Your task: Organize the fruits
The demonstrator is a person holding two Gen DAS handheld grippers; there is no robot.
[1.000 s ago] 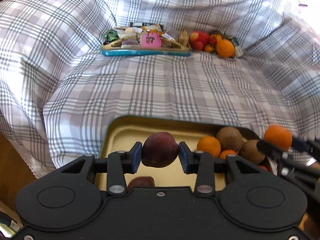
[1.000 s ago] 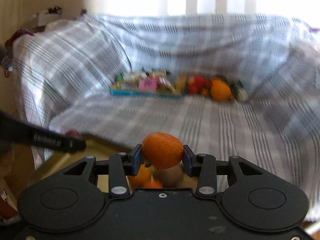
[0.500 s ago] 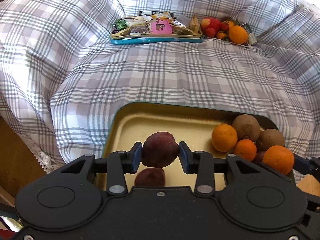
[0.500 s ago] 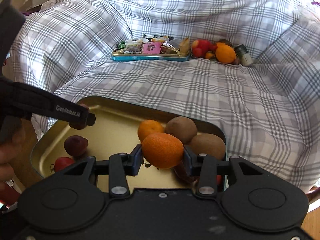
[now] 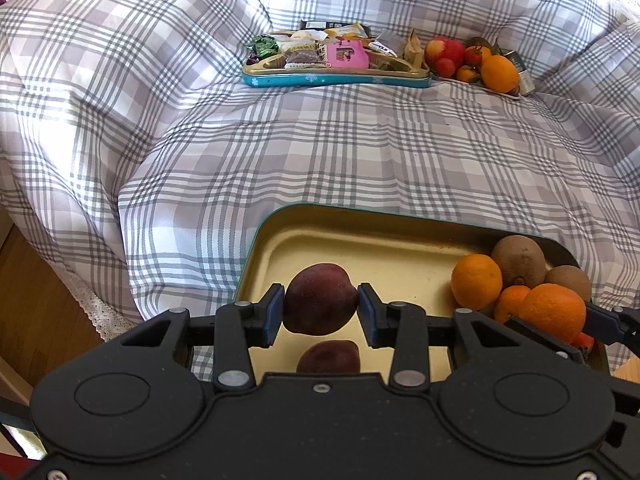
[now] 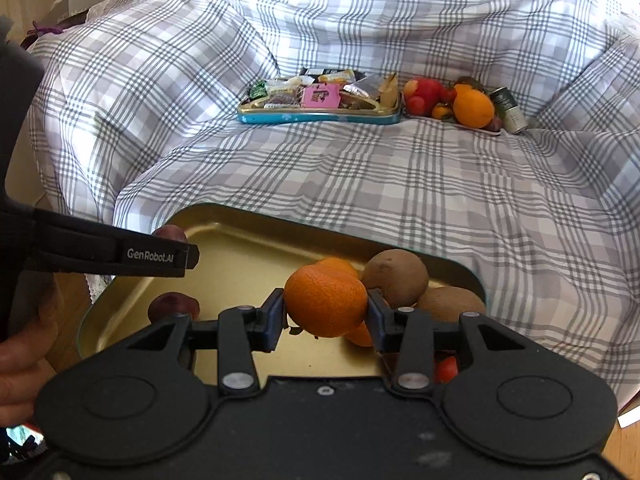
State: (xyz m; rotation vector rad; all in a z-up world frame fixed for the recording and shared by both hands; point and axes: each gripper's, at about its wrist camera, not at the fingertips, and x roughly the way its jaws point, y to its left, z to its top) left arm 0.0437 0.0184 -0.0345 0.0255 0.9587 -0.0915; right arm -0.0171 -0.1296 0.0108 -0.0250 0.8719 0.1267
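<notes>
Tray (image 5: 256, 264): gold tin on plaid cloth, 2 kiwis (image 5: 518, 261) at its right end
Left gripper (image 5: 320, 312): jaws clamp dark plum (image 5: 320, 298) above tray
Right gripper (image 6: 326, 312): jaws clamp mandarin (image 6: 325, 306) over kiwis

**Both hand-held grippers clamped and tilted down**

The left hand-held gripper (image 5: 321, 310) points downward, its two blue pads pressed against the sides of a dark plum (image 5: 321, 304). The right hand-held gripper (image 6: 326, 312) tilts down likewise, pads closed on an orange (image 6: 325, 306). In the right wrist view, the person's left hand (image 6: 18, 364) shows at the left edge, wrapped around its gripper's handle.
</notes>
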